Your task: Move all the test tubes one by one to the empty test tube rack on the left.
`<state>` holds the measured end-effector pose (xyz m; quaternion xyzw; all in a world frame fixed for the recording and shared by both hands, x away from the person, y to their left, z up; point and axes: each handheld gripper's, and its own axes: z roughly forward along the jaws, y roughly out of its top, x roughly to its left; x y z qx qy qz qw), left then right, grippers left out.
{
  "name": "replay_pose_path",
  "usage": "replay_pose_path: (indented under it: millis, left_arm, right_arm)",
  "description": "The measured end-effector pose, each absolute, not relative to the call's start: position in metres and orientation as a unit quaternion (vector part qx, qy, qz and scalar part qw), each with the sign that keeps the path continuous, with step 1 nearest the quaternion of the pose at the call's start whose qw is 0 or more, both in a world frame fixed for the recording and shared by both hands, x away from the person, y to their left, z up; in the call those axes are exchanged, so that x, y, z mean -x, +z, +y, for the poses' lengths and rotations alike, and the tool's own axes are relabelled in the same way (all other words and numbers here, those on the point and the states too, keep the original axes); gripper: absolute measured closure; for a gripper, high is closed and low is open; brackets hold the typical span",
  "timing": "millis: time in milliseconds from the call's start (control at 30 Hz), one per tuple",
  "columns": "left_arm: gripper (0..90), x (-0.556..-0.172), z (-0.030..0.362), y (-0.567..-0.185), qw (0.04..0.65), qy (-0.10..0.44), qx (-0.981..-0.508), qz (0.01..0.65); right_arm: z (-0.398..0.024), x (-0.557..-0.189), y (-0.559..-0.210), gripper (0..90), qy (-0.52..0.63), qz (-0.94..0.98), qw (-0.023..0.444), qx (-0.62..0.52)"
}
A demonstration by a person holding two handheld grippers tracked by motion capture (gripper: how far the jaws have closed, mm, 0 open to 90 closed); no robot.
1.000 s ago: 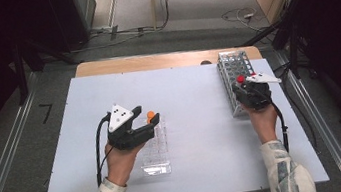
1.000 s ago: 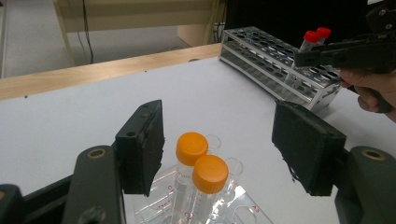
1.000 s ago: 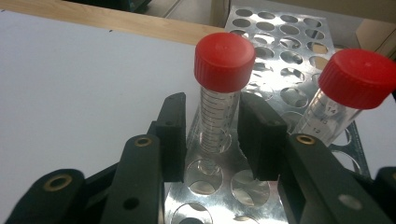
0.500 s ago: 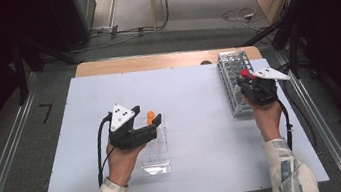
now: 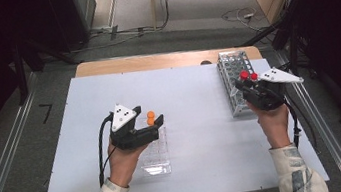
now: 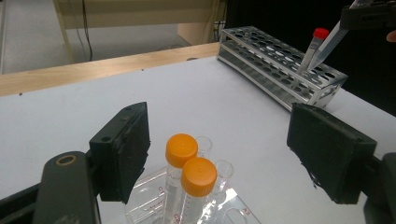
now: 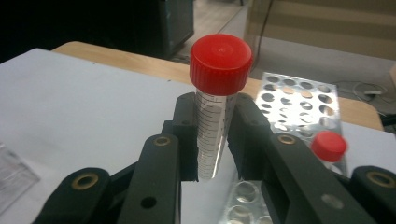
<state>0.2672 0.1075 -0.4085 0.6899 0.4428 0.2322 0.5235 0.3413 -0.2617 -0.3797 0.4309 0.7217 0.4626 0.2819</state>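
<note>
Pinched between the black fingers of the right gripper is a clear plastic tube with a red screw cap, held upright by its graduated body, its tip clear of the silver perforated metal rack below. From above, that right gripper sits over the rack's near end at the table's right edge. One more red-capped tube stands in a hole of the rack just beside the held one. The left gripper view catches that standing tube too, with the lifted tube's pointed end just beside it.

Over on the left, the left gripper has just been opening; its jaws are spread wide and press on nothing. Between them, untouched, stand two clear tubes with orange caps in a transparent plastic rack lying on the white tabletop.

My guess is the tubes are being carried from the metal rack to the clear one. If so, two are already seated, one is in the air, and one is left in the metal rack.

Little stands in the way: the stretch of table between the racks is bare. The open left gripper hovering over the clear rack is the likeliest obstruction, and the two orange caps crowd the holes nearest them. A wooden table edge and cables on the floor lie well beyond.
</note>
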Motion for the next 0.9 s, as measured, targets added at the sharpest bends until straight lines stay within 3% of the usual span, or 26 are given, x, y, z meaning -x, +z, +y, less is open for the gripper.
replay_pose_path:
  millis: [900]
  left_arm:
    - [31.0, -0.251, 0.086, -0.396, 0.556, 0.189, -0.710, 0.390]
  right_arm:
    - [-0.165, -0.297, -0.401, 71.1, 0.452, 0.824, 0.162, -0.301]
